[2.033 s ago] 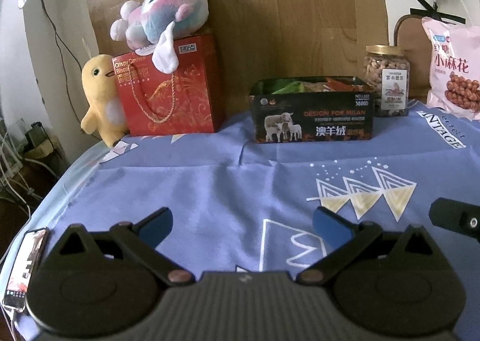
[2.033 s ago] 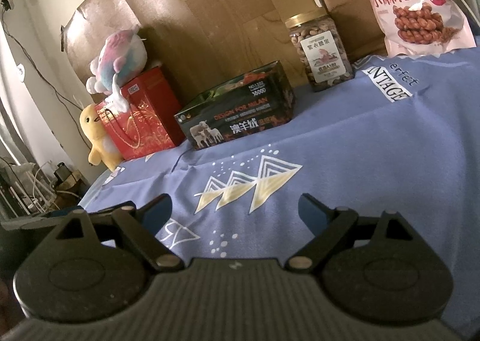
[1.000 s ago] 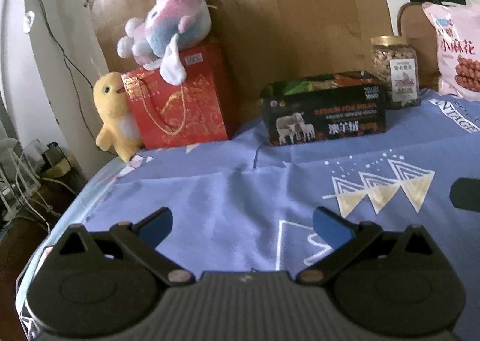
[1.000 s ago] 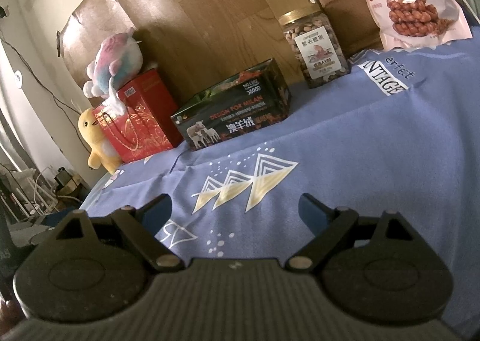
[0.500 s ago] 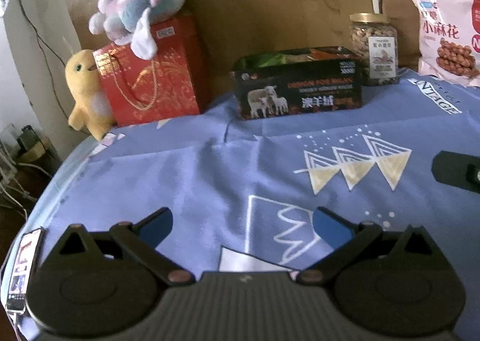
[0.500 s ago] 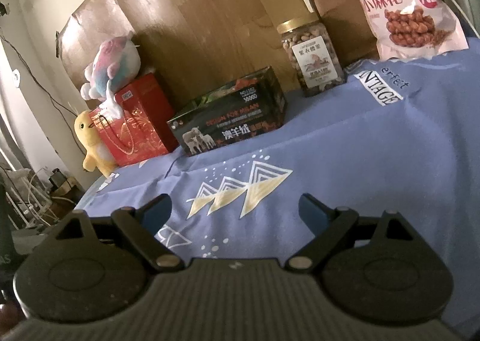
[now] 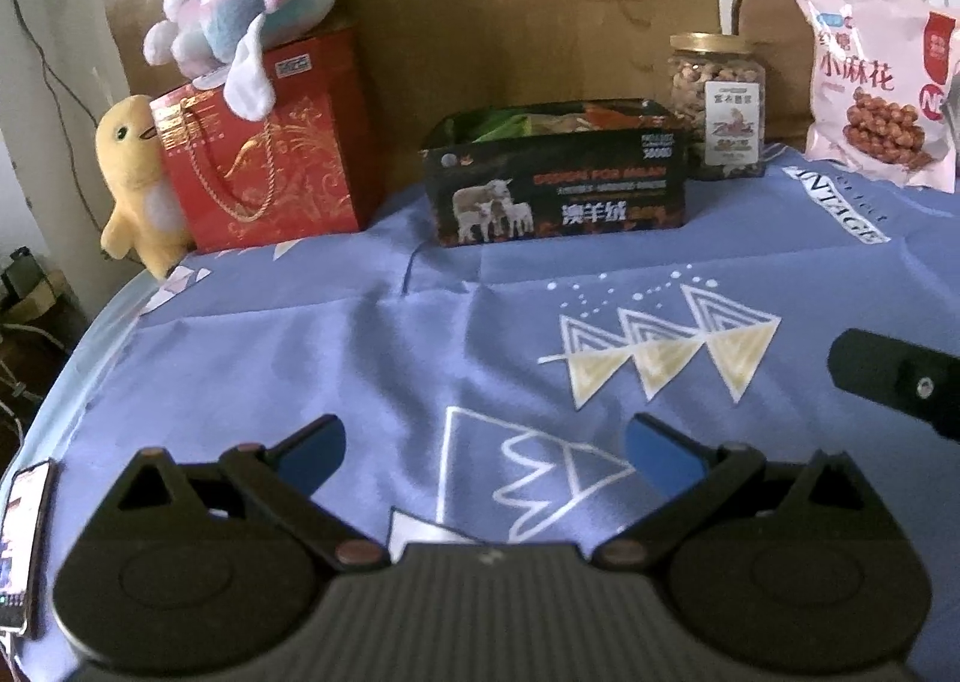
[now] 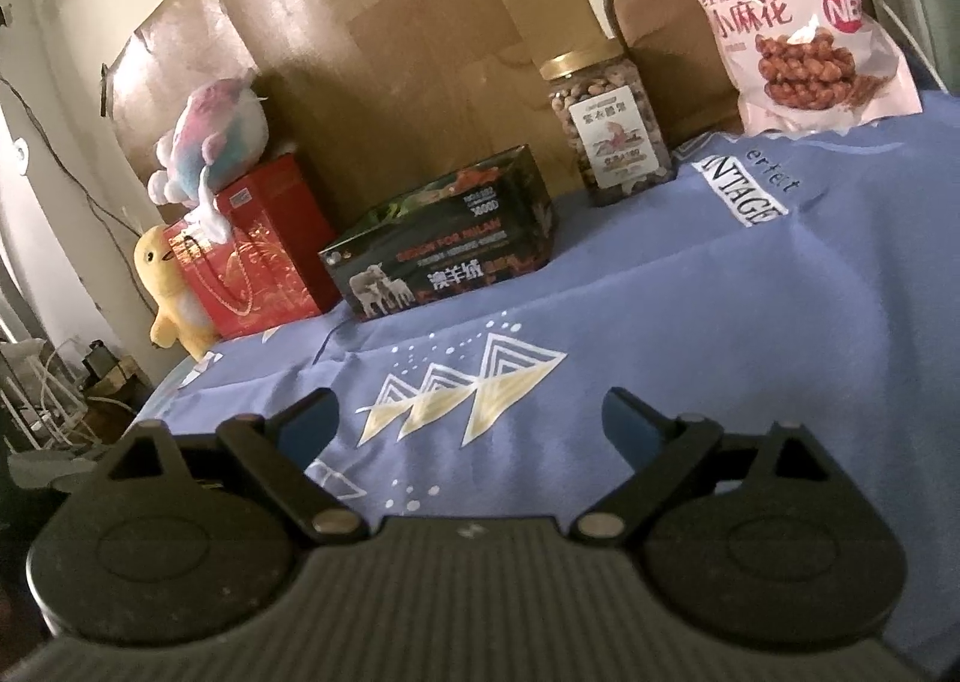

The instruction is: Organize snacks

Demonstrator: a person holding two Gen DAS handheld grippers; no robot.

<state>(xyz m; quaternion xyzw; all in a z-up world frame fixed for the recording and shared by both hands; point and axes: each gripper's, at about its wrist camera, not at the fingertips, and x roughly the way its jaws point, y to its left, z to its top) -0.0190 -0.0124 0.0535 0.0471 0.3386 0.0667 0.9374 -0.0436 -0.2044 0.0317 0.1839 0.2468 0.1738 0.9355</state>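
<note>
Snack box (image 7: 558, 190) — long side facing left tongs (image 7: 486, 451), right tongs (image 8: 471, 421), both spread wide, empty.

Pink snack bag (image 7: 873, 87) cut off at right edge, left wrist view. Phone (image 7: 21, 544) cut by left edge. Dark box (image 7: 555, 184) contents barely visible above rim, unidentifiable. Jar (image 8: 609, 120) label unreadable.
</note>
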